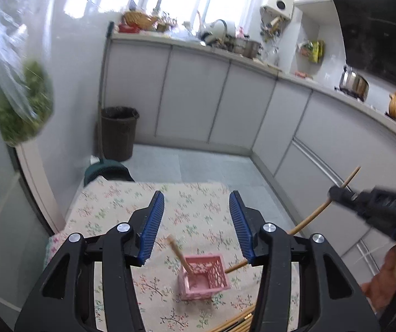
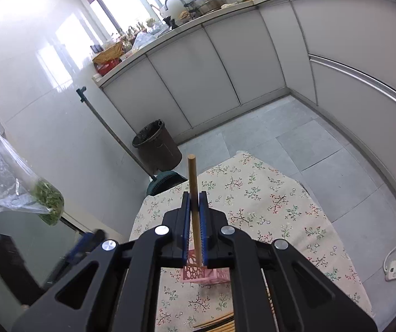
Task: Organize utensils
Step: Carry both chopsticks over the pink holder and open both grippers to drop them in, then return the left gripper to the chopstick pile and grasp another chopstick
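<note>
Two fisheye wrist cameras look forward and down along their own fingers from above a floral-clothed table [image 1: 109,207], toward the kitchen's corner cabinets. The left view sits higher over the pink basket [image 1: 203,275], catching the right gripper [image 1: 336,193] entering from its right edge. The right view looks along closed fingers, the basket [image 2: 198,272] close beneath. Both share the table [image 2: 267,193], the basket, a dark bin [image 1: 119,132] [image 2: 156,146] and the windowed counter.
</note>
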The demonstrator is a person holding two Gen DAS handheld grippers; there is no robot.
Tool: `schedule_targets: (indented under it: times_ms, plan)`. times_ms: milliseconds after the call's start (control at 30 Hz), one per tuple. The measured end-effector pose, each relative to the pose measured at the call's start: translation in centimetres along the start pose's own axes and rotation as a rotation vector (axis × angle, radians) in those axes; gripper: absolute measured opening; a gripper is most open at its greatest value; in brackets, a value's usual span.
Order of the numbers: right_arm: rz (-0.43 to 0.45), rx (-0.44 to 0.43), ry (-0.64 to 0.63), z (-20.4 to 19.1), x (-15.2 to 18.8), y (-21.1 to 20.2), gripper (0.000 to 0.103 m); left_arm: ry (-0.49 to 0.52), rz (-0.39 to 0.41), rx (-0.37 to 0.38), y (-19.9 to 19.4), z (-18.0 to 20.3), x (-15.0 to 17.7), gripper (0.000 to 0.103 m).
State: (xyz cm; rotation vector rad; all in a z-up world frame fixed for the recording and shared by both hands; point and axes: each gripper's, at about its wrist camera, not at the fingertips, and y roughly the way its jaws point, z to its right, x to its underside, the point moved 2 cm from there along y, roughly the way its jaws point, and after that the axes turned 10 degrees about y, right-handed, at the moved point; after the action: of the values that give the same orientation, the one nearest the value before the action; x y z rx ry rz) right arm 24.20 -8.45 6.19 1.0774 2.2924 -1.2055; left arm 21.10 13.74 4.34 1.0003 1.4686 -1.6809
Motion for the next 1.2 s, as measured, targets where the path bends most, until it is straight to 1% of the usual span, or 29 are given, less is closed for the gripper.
schedule_targets:
  times_ms: [67, 100, 167, 233, 300, 400, 467, 533, 600, 667, 733, 767, 800, 867, 933, 967, 1000, 1100, 1200]
  plan:
    - [-0.013, 0.008, -0.015, -0.5, 0.5, 1.2, 0.006, -0.018, 0.017, -0.003, -0.8, -0.6, -0.6, 0.060]
    - [-0.017, 0.018, -0.026, -0.7, 1.0, 2.1, 0.006, -0.031, 0.027, -0.003, -1.2, -1.0, -0.7, 0.062]
    - [-0.025, 0.027, -0.046, -0.9, 1.9, 3.3, 0.008, -0.033, 0.019, -0.020, -1.2, -1.4, -0.7, 0.062]
    - [-0.052, 0.031, -0.066, -1.0, 3.1, 4.9, 0.012, -0.019, -0.004, -0.051, -0.8, -1.4, -0.3, 0.062]
    - [-0.060, 0.046, -0.069, -1.1, 3.7, 5.4, 0.027, 0.009, -0.022, -0.089, -0.6, -1.2, 0.0, 0.062]
    - [-0.031, 0.069, -0.101, -1.3, 4.2, 4.5, 0.028, 0.043, -0.012, -0.135, -1.0, -0.9, 0.0, 0.062]
    - [-0.007, 0.092, -0.141, -1.5, 4.4, 3.7, 0.028, 0.059, -0.006, -0.139, -1.5, -0.5, 0.0, 0.062]
    - [0.021, 0.101, -0.164, -1.6, 4.6, 2.4, 0.028, 0.072, -0.004, -0.142, -1.9, 0.1, 0.0, 0.065]
    - [0.050, 0.111, -0.180, -1.5, 4.8, 1.0, 0.037, 0.079, -0.003, -0.144, -2.2, 0.4, 0.1, 0.070]
    - [0.077, 0.122, -0.199, -1.4, 5.1, -0.1, 0.043, 0.093, 0.000, -0.147, -2.8, 1.1, 0.4, 0.074]
    - [0.102, 0.147, -0.223, -1.2, 5.6, -1.3, 0.046, 0.106, -0.007, -0.151, -3.1, 1.6, 0.8, 0.078]
    - [0.116, 0.160, -0.230, -0.9, 6.0, -1.9, 0.053, 0.112, -0.012, -0.155, -3.3, 2.0, 1.1, 0.080]
    - [0.127, 0.167, -0.227, -0.5, 6.2, -2.4, 0.063, 0.115, -0.018, -0.155, -3.6, 2.3, 1.5, 0.082]
    - [0.164, 0.198, -0.212, 0.5, 6.8, -3.7, 0.073, 0.113, -0.024, -0.149, -3.9, 2.7, 2.1, 0.086]
    - [0.184, 0.234, -0.205, 1.3, 7.2, -4.4, 0.079, 0.109, -0.032, -0.144, -4.2, 3.2, 2.9, 0.088]
    - [0.193, 0.260, -0.203, 1.8, 7.5, -4.7, 0.083, 0.107, -0.037, -0.140, -4.4, 3.4, 3.3, 0.091]
    - [0.196, 0.283, -0.201, 2.3, 7.8, -5.0, 0.086, 0.107, -0.041, -0.137, -4.5, 3.6, 3.6, 0.094]
    - [0.196, 0.329, -0.194, 3.7, 8.5, -5.5, 0.090, 0.121, -0.058, -0.123, -4.8, 4.5, 4.5, 0.096]
    - [0.184, 0.348, -0.165, 5.1, 9.1, -6.0, 0.091, 0.129, -0.071, -0.118, -5.0, 5.1, 5.4, 0.096]
